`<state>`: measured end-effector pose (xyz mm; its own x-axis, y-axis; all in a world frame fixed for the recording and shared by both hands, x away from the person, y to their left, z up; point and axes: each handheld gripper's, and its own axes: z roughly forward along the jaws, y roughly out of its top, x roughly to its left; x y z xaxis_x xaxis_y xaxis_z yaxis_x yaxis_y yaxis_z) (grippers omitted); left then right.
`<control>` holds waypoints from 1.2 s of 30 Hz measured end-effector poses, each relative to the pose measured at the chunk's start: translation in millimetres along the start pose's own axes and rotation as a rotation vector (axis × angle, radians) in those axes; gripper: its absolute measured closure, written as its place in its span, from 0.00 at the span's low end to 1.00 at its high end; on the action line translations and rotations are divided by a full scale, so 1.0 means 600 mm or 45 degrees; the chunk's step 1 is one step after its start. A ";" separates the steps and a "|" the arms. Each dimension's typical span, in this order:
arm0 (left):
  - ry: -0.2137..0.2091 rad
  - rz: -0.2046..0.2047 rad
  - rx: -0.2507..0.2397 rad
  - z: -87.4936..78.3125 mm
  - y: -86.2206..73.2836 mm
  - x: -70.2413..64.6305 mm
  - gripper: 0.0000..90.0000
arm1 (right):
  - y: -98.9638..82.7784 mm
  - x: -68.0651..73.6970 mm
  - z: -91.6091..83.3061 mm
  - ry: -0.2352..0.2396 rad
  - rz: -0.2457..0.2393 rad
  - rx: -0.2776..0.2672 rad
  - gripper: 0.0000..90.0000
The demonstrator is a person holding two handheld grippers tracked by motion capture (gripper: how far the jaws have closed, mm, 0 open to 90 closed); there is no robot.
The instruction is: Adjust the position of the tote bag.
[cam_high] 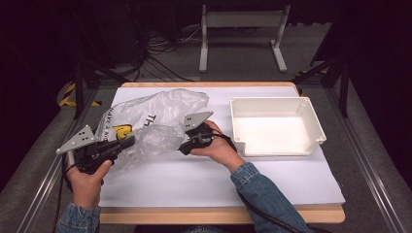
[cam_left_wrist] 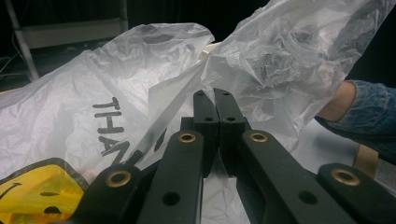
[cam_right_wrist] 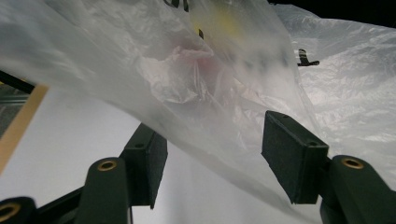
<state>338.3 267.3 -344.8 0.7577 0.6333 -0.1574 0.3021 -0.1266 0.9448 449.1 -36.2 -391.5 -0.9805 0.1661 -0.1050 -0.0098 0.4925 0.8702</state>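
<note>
Looks like a lab or recording studio: black curtains all round, tangled cables (cam_high: 155, 51) on grey carpet at upper left, hazard tape (cam_high: 68, 93) at left, white frame (cam_high: 243, 29) at top, wooden table (cam_high: 218, 213) under white sheet (cam_high: 204, 179).

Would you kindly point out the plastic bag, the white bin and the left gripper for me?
plastic bag (cam_high: 160, 114): high view, on its crumpled clear middle.
white bin (cam_high: 313, 119): high view, on its right wall.
left gripper (cam_left_wrist: 214, 100): left gripper view, between the tips of its jaws, closed on a fold of the bag.
</note>
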 end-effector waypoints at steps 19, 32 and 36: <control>0.021 -0.005 -0.003 0.000 0.000 0.001 0.99 | -0.002 -0.004 -0.002 -0.046 -0.002 0.104 1.00; 0.006 0.059 -0.021 0.017 0.014 -0.022 0.99 | 0.012 0.033 -0.107 -0.142 0.022 0.075 1.00; -0.015 0.066 -0.005 0.024 0.012 -0.024 0.99 | 0.007 0.058 -0.151 -0.182 0.050 0.082 1.00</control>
<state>337.9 246.4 -339.6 0.7790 0.6170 -0.1115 0.2600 -0.1560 0.9529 397.3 -105.9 -347.5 -0.9420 0.3038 -0.1427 0.0452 0.5361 0.8430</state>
